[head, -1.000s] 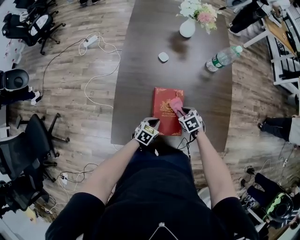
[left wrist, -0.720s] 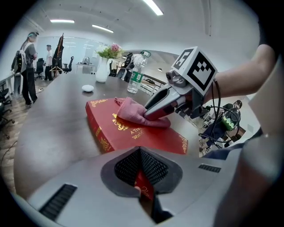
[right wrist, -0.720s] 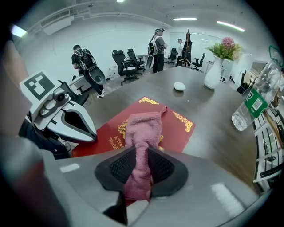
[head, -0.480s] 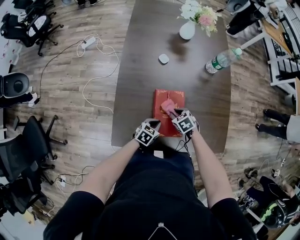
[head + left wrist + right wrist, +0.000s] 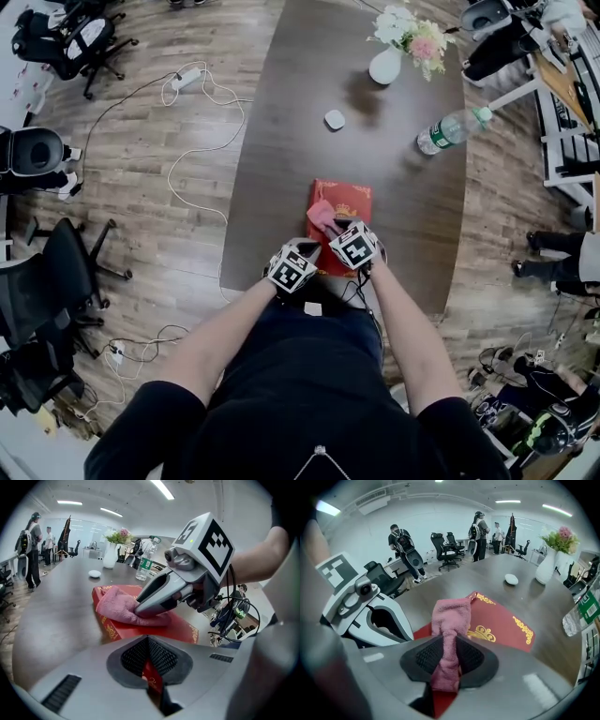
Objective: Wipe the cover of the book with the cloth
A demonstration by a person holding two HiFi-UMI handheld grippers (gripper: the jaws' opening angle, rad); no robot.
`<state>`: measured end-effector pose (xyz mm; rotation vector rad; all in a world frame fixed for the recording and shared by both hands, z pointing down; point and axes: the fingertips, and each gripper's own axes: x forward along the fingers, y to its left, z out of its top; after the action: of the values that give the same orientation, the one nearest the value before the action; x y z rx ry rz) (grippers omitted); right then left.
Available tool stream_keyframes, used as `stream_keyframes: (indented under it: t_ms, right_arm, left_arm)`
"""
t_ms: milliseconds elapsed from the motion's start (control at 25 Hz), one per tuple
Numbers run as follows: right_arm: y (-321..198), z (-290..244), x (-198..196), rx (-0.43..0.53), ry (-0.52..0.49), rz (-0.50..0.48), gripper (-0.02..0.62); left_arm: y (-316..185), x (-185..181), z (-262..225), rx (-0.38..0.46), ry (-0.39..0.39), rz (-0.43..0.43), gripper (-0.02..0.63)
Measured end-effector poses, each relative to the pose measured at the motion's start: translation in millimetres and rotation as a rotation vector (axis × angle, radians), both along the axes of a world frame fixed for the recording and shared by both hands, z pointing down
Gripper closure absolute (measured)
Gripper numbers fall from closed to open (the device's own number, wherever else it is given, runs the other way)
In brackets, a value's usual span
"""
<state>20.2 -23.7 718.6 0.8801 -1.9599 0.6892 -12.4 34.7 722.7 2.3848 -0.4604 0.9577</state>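
From my head, one camera looks steeply down on the dark wooden table. Cameras on my left gripper and right gripper sit low and close, facing across it; all three share the red gold-trimmed book.

Black short-sleeved top, dark trousers; grey left tongs and right tongs, each with a white cube of black square markers; black cable off the right

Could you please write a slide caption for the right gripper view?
Right tongs clamp a pink terry cloth lying on a red gold-ornamented book on a dark table.
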Motion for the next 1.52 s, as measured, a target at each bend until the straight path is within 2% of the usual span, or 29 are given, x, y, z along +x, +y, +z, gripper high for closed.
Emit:
stream_keyframes:
  t_ms: [280, 1040, 1520]
  right_arm:
    - [-4, -2, -19, -0.006, -0.028, -0.003, 0.502]
    - [-20, -7, -58, -0.005, -0.082, -0.035, 0.502]
    - [-17, -5, -50, -0.005, -0.084, -0.043, 0.502]
  left_arm:
    - [-2, -3, -4, 0.004, 0.027, -0.004, 0.611]
    - [-1, -5, -3, -0.001, 0.018, 0.007, 0.611]
    - [-2, -2, -6, 0.001, 0.02, -0.002, 0.611]
